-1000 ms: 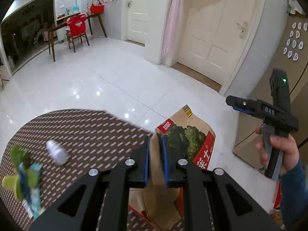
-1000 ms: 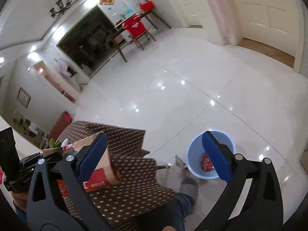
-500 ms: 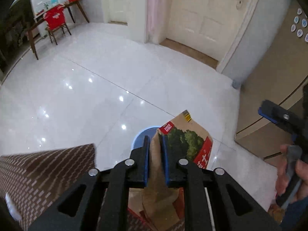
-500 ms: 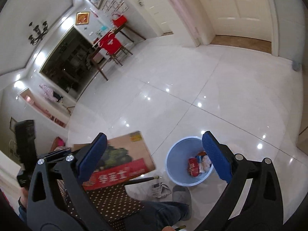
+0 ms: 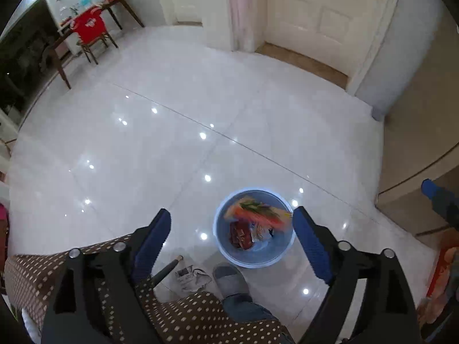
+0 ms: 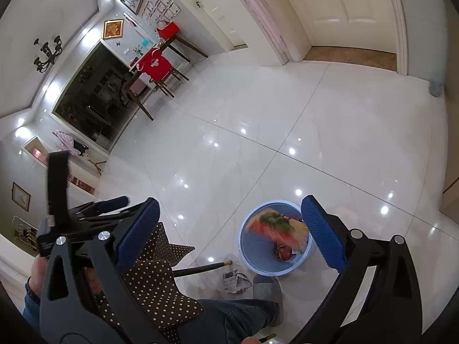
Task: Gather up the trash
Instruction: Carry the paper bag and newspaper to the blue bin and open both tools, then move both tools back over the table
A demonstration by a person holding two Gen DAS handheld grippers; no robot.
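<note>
A blue trash bin [image 5: 254,255] stands on the white tiled floor; it also shows in the right wrist view [image 6: 249,253]. A cardboard box with a green and red print [image 5: 258,215] is blurred in the bin's mouth, and shows again in the right wrist view [image 6: 274,226]. Red wrappers [image 5: 241,235] lie in the bin. My left gripper [image 5: 231,238] is open and empty, high above the bin. My right gripper [image 6: 229,232] is open and empty, also above the floor near the bin. The left gripper shows in the right wrist view [image 6: 97,209] at the left.
A table with a brown dotted cloth [image 5: 31,281] is at the lower left. A crumpled paper [image 5: 190,278] and the person's grey slipper [image 5: 231,279] lie on the floor beside the bin. A red chair [image 5: 91,31] and a door [image 5: 318,14] are far off.
My left gripper has opened and let go of the cardboard box, which is dropping into the blue bin. Both grippers have swung from the table toward the bin.
</note>
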